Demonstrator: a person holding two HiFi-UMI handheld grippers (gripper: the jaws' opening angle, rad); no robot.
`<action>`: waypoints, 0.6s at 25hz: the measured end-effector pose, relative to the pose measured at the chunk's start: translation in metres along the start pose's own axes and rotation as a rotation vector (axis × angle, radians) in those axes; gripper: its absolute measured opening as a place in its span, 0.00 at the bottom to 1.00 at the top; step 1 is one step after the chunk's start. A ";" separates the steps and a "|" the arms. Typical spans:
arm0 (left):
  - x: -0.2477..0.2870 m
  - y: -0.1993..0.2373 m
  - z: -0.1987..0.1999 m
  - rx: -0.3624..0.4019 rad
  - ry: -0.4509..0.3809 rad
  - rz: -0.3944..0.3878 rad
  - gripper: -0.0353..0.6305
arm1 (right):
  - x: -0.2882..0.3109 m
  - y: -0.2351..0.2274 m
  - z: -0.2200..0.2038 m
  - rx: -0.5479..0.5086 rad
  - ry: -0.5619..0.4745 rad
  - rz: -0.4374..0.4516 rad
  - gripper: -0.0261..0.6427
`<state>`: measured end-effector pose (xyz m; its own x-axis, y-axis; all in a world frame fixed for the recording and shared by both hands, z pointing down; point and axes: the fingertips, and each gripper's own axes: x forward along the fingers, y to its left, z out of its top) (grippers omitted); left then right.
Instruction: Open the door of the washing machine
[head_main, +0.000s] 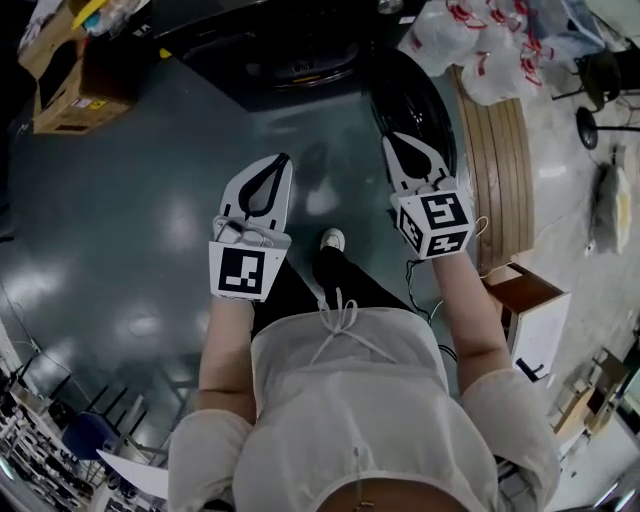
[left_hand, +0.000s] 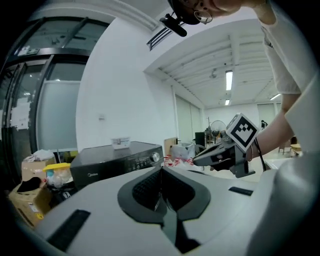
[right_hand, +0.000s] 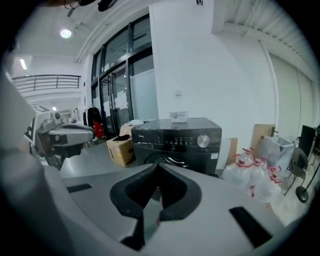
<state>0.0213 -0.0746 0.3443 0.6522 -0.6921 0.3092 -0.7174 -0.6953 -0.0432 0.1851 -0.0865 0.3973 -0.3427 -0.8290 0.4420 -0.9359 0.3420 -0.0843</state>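
Standing by a white wall, the dark washing machine (head_main: 290, 45) faces the person, a small white box (right_hand: 179, 116) on its top. In the head view a dark rounded panel, apparently its door (head_main: 415, 100), is swung out from the front. The right gripper view shows the control knob and the rim of the drum opening just above that gripper's jaws.

Both forearms reach forward from the person's torso, side by side, with the grippers pointing at the machine and tilted slightly down. The left gripper (head_main: 284, 158) hangs over the bare floor (head_main: 130, 220), short of the machine's front. Its jaws are pressed together with nothing between them. The right gripper (head_main: 389, 141) is just beside the swung-out panel in the head view. Its jaws are likewise together and empty. Both gripper views show the machine well apart from the jaw tips.

A cardboard box (head_main: 70, 80) sits left of the machine, and white plastic bags (head_main: 490, 45) and leaning wooden boards (head_main: 500, 170) sit to its right.
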 end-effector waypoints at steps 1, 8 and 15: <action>-0.009 0.009 0.004 0.001 -0.007 0.024 0.09 | 0.002 0.008 0.011 -0.013 -0.018 0.015 0.05; -0.066 0.057 0.040 0.008 -0.047 0.160 0.09 | 0.003 0.054 0.079 -0.093 -0.139 0.055 0.05; -0.104 0.086 0.081 0.035 -0.127 0.247 0.09 | -0.010 0.074 0.142 -0.159 -0.260 0.048 0.05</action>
<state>-0.0885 -0.0776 0.2318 0.4857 -0.8586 0.1642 -0.8510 -0.5073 -0.1356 0.1073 -0.1155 0.2594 -0.4149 -0.8886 0.1957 -0.9007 0.4315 0.0499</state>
